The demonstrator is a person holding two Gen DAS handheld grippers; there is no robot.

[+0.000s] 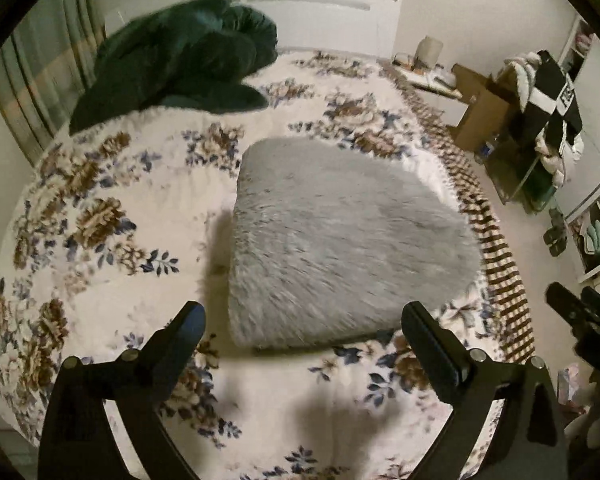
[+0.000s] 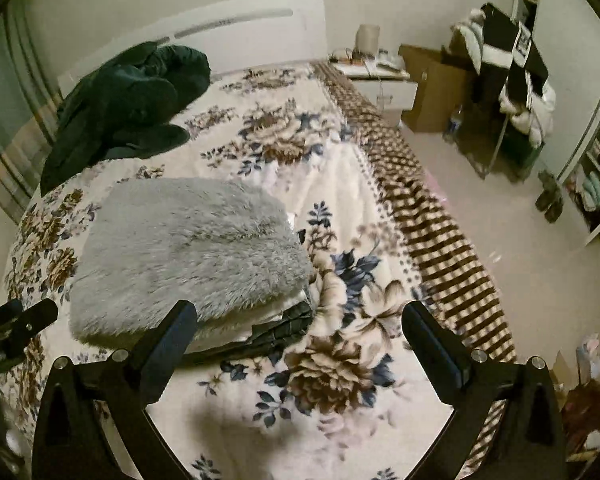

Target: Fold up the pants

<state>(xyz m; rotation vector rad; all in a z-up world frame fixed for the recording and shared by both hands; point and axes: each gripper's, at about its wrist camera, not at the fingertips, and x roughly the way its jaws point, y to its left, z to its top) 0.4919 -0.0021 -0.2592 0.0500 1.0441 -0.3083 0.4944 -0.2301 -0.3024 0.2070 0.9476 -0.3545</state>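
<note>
On the flowered bed (image 1: 112,248), the fuzzy grey pants (image 1: 340,248) lay folded into a thick, squarish bundle near the foot end, with a darker layer showing at one edge in the right view. Both the left tongs (image 1: 304,332) and the right tongs (image 2: 300,328) stood wide apart above it, holding nothing. The fold looked finished, the release step done. Any next move would call only for tidying that loose edge.

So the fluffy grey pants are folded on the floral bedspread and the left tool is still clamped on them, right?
Not quite. The grey pants lie folded on the floral bedspread, but the left tool is open and off them, nothing between its fingers, as the left wrist view shows.
</note>
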